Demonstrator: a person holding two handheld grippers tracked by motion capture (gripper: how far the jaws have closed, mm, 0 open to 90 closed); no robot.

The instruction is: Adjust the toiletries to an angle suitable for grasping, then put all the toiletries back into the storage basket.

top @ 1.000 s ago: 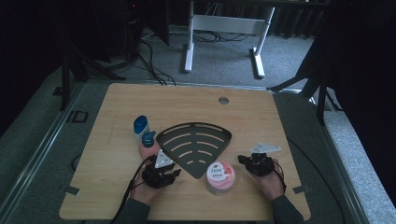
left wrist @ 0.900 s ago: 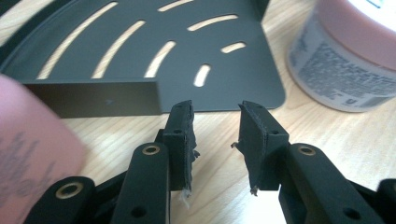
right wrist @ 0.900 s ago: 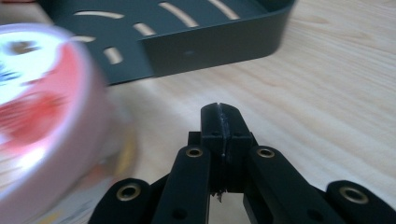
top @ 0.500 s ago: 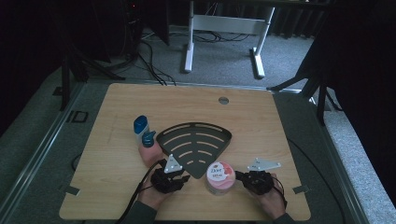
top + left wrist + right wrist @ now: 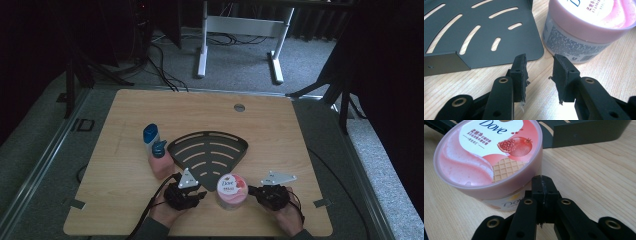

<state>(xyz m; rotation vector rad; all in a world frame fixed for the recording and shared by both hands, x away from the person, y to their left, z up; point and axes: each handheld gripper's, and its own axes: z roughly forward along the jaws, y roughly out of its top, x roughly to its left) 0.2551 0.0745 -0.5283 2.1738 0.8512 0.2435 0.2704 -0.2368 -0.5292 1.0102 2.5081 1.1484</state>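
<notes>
Right gripper view: my right tongs [image 5: 543, 182] closed, empty, nudging pink jar [image 5: 491, 157]. Left tongs [image 5: 539, 65] part-open, empty, beside dark rack [image 5: 474, 32]. Next, I judge: open wide, clamp jar, lift onto rack.

both hands drawn back toward the table's near edge since a sec ago. left gripper [image 5: 199, 194], earlier up beside the pink bottle [image 5: 161, 161] at the rack's left edge, now sits at the dark corner rack's [image 5: 210, 150] near tip, jaws parted w/ nothing between. right gripper [image 5: 251, 190], jaws pressed together, has slid in from further right to just beside the dove tub [image 5: 231, 190].
</notes>
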